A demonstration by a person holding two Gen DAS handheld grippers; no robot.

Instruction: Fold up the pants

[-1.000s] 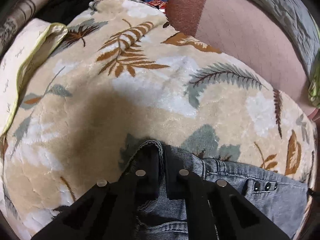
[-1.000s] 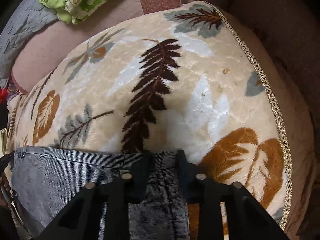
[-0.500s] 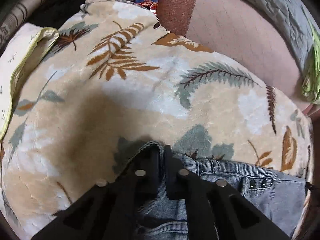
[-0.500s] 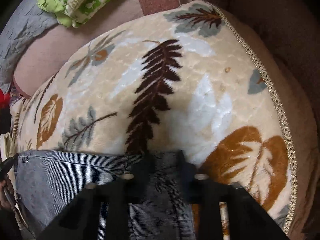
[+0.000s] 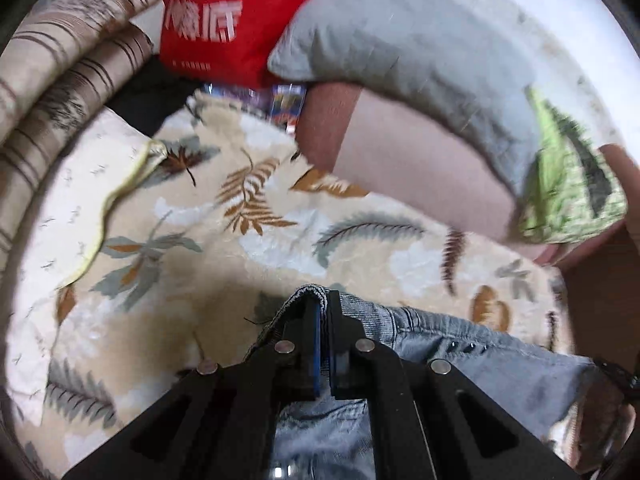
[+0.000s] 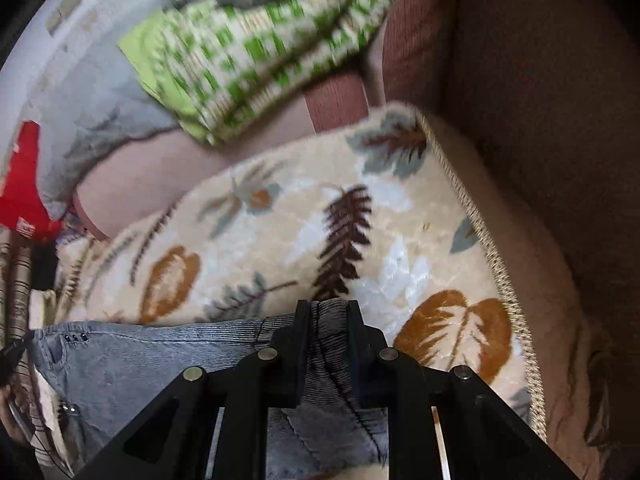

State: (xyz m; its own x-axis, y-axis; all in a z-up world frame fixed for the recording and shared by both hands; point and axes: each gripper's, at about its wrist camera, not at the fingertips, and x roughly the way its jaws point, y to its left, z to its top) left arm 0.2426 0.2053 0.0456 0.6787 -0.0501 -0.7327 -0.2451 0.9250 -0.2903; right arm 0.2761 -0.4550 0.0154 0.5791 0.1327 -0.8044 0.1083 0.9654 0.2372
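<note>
While clamped by claws [image 5: 322,312], jeans [image 6: 160,360] aloft.

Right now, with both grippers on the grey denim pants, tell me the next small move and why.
Probably carry the grey denim pants forward over the leaf-patterned blanket: left gripper and right gripper each pinch the waistband.

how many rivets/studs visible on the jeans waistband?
3, in a tight row on the jeans waistband: right of the left gripper in its view, far left in the right wrist view. More may be hidden under folds.
</note>
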